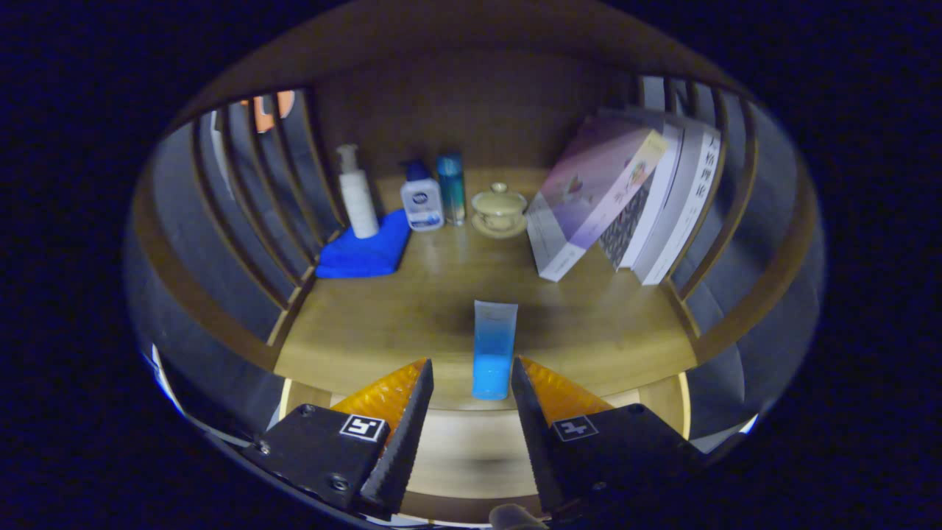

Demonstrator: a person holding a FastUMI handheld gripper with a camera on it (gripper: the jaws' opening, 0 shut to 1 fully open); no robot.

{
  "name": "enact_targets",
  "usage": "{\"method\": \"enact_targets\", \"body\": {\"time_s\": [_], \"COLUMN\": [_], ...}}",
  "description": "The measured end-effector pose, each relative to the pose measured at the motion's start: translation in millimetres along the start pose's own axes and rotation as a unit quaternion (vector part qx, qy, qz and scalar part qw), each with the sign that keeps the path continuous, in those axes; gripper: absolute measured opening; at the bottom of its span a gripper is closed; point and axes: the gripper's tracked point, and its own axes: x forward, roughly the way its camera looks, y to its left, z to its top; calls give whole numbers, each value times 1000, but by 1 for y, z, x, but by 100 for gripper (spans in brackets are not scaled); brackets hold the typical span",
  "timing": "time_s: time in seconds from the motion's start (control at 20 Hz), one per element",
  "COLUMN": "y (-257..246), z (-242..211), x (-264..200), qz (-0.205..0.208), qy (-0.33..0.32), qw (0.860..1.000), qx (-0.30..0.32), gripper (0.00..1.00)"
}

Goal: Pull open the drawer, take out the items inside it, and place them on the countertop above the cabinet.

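One blue tube (493, 350) is seen standing upright on its cap at the front edge of the wooden counter (383, 316), just ahead of the jaws and in line with the gap between them. The gripper (471, 383) is held released, its jaws spread apart, and the tube is touched by neither finger; a clear gap is left on each side of it.

Well beyond the tube, a row of things is set out along the back of the counter. A folded blue cloth (366, 252) is laid beyond the left jaw, and a white pump bottle (357, 193) is stood on its far end. Just beside that, a squat clear bottle with a blue top (421, 197) is placed, and a slim teal can (451, 188) is stood close against it. A lidded ceramic cup on a saucer (500, 208) is found next in the row. Beyond the right jaw, several books (625, 199) are leaned together, tilted toward the cup. Slatted wooden rails (257, 191) are seen closing in the counter on both sides.
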Motion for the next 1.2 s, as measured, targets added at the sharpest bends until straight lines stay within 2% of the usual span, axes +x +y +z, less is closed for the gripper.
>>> {"method": "enact_targets", "body": {"time_s": [0.1,0.2,0.3,0.45,0.6,0.8,0.95,1.1,1.2], "y": [8,18,17,21,17,10,7,-6,-8], "z": [-2,-9,-16,-31,-51,-93,-123,-156,-181], "x": [-30,-60,-83,-122,-162,-194,-202,-194,-181], "qz": [17,42,52,68,64,65,71,53,48], "qy": [-48,-88,-132,-190,-259,-309,-319,-322,-307], "qw": [999,995,989,979,963,949,945,945,950], "qx": [8,26,37,26,18,15,25,35,32], "gripper": [70,91,97,97,97,100,100,100,100]}}
